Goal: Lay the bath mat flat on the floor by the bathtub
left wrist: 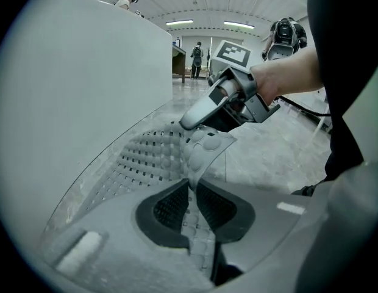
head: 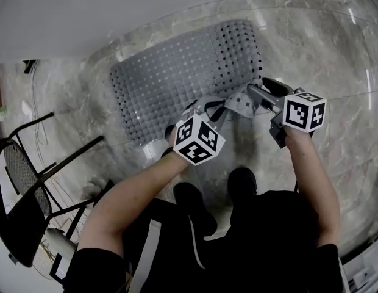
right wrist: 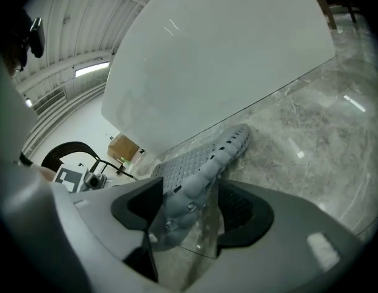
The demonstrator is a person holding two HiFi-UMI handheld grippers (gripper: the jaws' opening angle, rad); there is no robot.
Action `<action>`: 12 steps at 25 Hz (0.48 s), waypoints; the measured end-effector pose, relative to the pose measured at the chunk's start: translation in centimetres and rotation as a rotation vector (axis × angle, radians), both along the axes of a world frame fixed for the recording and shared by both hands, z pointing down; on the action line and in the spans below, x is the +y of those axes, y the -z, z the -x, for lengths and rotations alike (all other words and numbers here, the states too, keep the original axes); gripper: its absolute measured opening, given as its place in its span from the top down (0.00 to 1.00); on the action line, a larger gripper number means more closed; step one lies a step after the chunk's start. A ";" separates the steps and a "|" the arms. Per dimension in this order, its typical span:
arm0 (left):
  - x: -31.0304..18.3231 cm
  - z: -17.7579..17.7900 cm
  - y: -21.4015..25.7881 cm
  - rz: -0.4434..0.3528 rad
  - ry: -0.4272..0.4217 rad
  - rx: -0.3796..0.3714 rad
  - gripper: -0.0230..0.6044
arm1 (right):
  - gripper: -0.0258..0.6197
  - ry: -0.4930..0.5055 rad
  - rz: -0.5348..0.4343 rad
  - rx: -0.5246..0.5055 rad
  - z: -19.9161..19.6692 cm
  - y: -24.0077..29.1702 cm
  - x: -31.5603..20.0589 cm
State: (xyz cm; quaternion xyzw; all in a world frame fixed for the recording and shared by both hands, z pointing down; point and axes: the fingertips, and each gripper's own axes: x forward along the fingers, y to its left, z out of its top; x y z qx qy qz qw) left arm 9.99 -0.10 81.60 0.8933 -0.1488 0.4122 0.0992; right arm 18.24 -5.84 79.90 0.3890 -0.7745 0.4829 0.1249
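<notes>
The grey perforated bath mat (head: pixel 177 78) lies on the marble floor along the white bathtub (head: pixel 116 17). Its right end is curled over and its near right corner is lifted. My left gripper (head: pixel 218 105) is shut on that lifted corner; in the left gripper view a strip of mat (left wrist: pixel 198 157) runs pinched between the pads (left wrist: pixel 190 191). My right gripper (head: pixel 253 93) stands open around the same corner from the right. In the right gripper view the rolled mat edge (right wrist: pixel 228 145) passes between the spread jaws (right wrist: pixel 189 206) and leans toward the left one.
A black metal chair (head: pixel 30 182) stands at the left with a cable (head: pixel 33 96) on the floor behind it. My shoes (head: pixel 241 182) are just short of the mat. Bare marble floor (head: pixel 335 54) extends to the right. A cardboard box (right wrist: pixel 123 146) sits far off.
</notes>
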 end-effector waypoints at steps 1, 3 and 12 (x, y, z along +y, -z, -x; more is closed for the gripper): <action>-0.1 0.0 0.0 0.001 0.003 -0.001 0.89 | 0.52 -0.010 -0.010 0.008 -0.6 0.1 0.2; -0.3 0.2 -0.1 0.009 0.017 0.002 0.89 | 0.53 -0.035 -0.018 0.006 -1.7 0.1 0.7; -1.2 0.4 -0.2 0.034 0.064 0.020 0.89 | 0.54 0.120 -0.007 0.029 1.4 -0.9 7.9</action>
